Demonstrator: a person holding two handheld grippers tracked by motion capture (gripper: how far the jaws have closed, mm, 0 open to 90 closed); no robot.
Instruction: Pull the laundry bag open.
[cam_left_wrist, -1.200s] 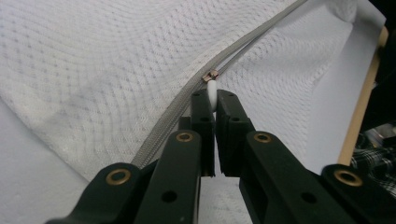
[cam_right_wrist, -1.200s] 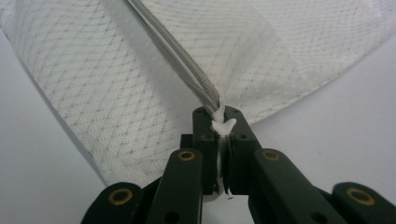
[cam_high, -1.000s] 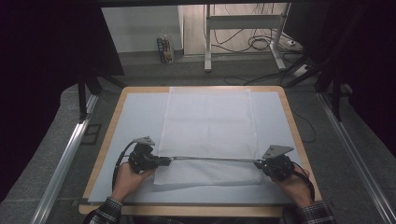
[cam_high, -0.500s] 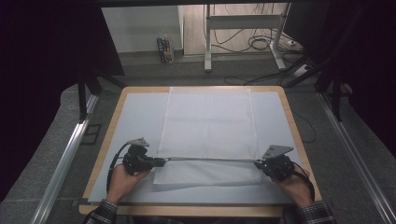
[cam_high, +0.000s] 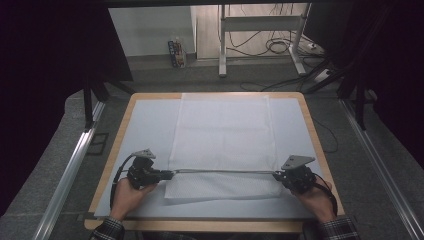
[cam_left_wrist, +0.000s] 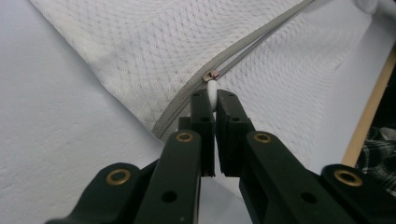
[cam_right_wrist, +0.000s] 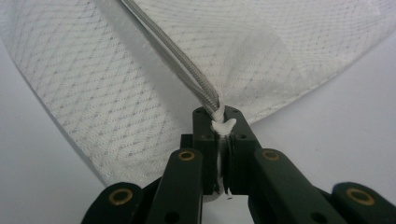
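Observation:
A white mesh bag (cam_high: 225, 130) lies flat on the white mat (cam_high: 145, 125), with a grey zipper (cam_high: 222, 171) stretched taut across its near part. My left gripper (cam_high: 170, 174) is at the zipper's left end. In the left gripper view it (cam_left_wrist: 214, 100) is shut on the white pull tab (cam_left_wrist: 212, 88) just behind the metal slider (cam_left_wrist: 210, 75). At the zipper's right end, my right gripper (cam_high: 276, 175) pinches the bag. The right gripper view shows it (cam_right_wrist: 219, 116) shut on a bunched bit of white fabric (cam_right_wrist: 223, 126) where the zipper (cam_right_wrist: 177, 60) ends.
The mat sits on a wooden table whose front edge (cam_high: 200, 226) runs just behind the person's hands. Metal rails (cam_high: 70, 170) flank the table. A metal stand and cables (cam_high: 260, 45) are on the floor beyond the far edge.
My left gripper has slid a little to the left along the zipper line with the pull tab in it. The right gripper has stayed in place.

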